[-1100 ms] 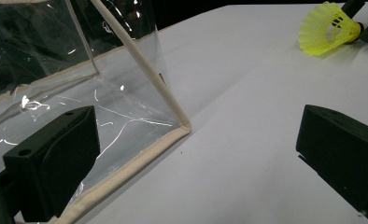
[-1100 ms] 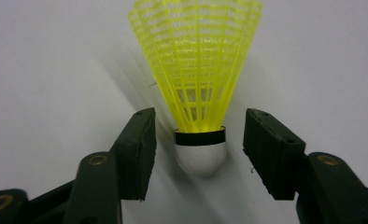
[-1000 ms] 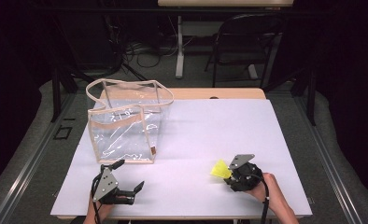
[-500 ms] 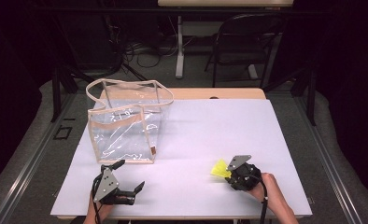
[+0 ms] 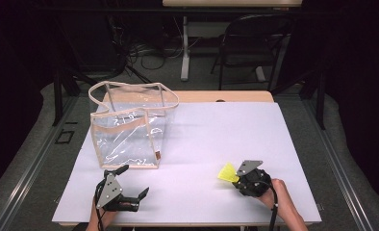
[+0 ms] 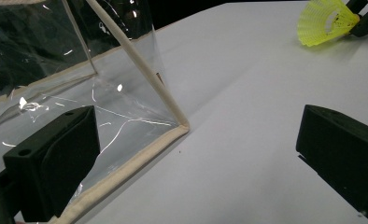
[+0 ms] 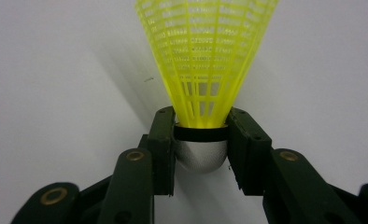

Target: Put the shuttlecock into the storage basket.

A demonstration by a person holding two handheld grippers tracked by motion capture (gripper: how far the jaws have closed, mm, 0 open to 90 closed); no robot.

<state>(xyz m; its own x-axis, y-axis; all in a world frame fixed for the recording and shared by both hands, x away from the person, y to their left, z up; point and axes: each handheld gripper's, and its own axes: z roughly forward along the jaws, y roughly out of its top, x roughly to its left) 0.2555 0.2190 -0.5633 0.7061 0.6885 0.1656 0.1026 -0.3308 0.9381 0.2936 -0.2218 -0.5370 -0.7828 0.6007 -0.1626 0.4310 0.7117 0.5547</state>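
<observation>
From above, we see the left gripper (image 5: 130,185) spread wide and empty on the white table (image 5: 216,139), just in front of the clear tote bag (image 5: 130,127). In the left gripper view, its jaws flank the bag's corner. In the right gripper view, the right gripper (image 7: 201,140) pinches a yellow shuttlecock (image 7: 203,60) by its cork.

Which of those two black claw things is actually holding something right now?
The right gripper: its jaws are closed on the cork end of a yellow shuttlecock. The left gripper has its jaws spread wide, empty, near the clear bag.
</observation>
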